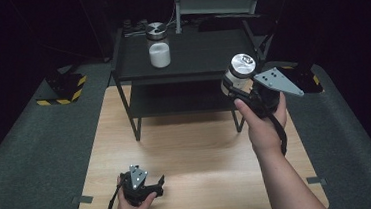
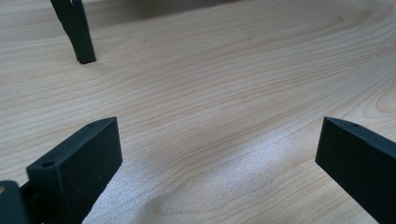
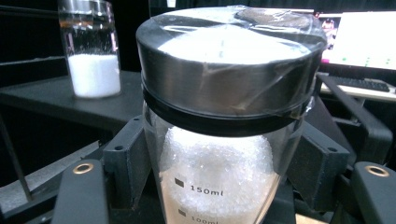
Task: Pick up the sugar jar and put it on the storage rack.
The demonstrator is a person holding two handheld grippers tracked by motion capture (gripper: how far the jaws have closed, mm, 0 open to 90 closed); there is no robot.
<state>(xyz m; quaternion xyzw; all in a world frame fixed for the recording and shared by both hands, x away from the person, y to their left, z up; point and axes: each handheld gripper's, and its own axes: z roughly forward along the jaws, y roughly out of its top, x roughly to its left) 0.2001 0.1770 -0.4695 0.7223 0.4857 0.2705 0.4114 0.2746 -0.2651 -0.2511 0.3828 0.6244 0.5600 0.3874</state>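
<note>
My right gripper [image 1: 237,88] is shut on a glass jar [image 1: 237,73] with a steel lid and white granules inside, held in the air at the right end of the black shelf's top [image 1: 204,53]. In the right gripper view that jar [image 3: 224,140] stands upright between the jaws, wrapped in clear film and marked 150ml. A second jar [image 1: 158,45] of white powder stands on the shelf top at the left; the right gripper view has it [image 3: 91,51] at the upper left. My left gripper [image 1: 152,185] rests open on the wooden table [image 1: 197,153] near its front left, with nothing between its jaws [image 2: 215,154].
The black two-level shelf stands at the table's far edge; one of its legs [image 2: 77,32] shows in the left gripper view. Grey mats flank the table. A lit screen [image 3: 359,42] and keyboard lie beyond the held jar.
</note>
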